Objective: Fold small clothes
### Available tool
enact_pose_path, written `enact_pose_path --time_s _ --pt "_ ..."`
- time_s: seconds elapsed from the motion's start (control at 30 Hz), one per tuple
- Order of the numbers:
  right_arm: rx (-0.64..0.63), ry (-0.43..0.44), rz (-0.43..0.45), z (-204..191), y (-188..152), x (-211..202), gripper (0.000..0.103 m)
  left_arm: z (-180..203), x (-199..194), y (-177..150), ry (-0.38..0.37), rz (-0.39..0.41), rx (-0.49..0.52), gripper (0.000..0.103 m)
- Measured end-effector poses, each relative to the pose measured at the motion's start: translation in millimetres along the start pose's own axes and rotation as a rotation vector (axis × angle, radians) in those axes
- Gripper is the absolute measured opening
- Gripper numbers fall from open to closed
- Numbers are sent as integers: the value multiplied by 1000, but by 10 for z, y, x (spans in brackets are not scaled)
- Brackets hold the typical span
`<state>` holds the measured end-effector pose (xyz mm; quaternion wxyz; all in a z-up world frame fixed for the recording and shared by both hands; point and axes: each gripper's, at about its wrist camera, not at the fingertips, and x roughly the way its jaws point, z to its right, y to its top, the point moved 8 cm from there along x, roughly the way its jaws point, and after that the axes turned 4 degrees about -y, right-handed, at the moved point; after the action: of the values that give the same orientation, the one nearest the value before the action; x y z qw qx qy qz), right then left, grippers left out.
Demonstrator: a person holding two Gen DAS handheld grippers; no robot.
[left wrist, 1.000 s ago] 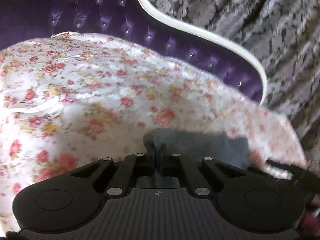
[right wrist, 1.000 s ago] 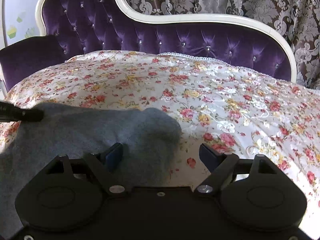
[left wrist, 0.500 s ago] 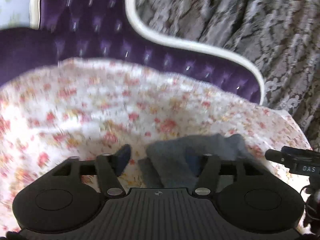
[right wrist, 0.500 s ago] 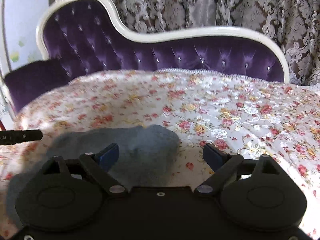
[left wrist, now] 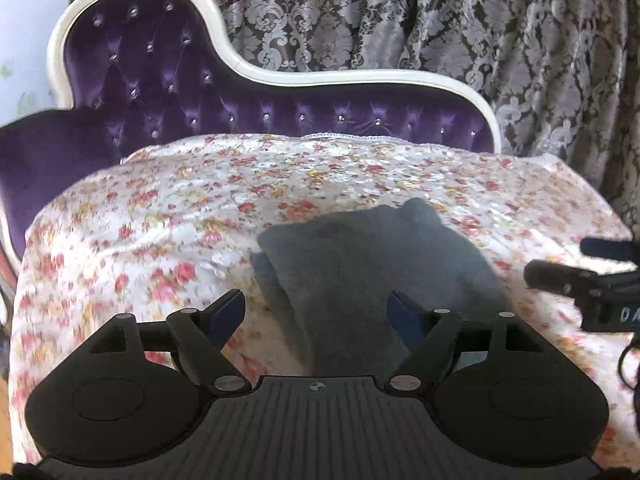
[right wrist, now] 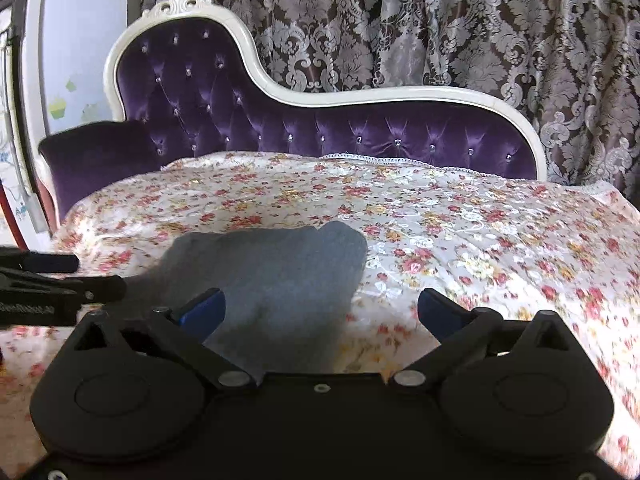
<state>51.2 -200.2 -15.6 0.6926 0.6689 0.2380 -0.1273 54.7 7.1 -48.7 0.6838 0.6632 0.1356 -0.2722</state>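
On the floral bedspread (left wrist: 168,216), at twelve o'clock from both tools, the grey garment (left wrist: 360,264) lies folded and let go, left gripper (left wrist: 316,312) and right gripper (right wrist: 320,312) having just spread wide and empty, so this fold looks finished.

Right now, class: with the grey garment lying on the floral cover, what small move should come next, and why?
Probably draw both tools clear. The grey garment already lies doubled on the floral cover, and the left tool and right tool, whose jaws have just been opening, grip nothing.
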Motion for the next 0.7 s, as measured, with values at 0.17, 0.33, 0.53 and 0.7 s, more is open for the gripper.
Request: enact_pose_path --time_s 0.17,0.33,0.53,0.7 --pt "-1 -96 40 0 -104 -299 102 25 -236 -121 154 -19 -31 77" --pt "-20 -104 -4 -42 -178 -445 102 83 -319 -236 122 -66 -46 77" --pt "79 -26 -140 -54 -343 -504 102 129 -384 -419 55 -133 -112 77" --pt "89 -35 -140 -108 -471 -674 102 184 -475 -487 67 -131 -106 77"
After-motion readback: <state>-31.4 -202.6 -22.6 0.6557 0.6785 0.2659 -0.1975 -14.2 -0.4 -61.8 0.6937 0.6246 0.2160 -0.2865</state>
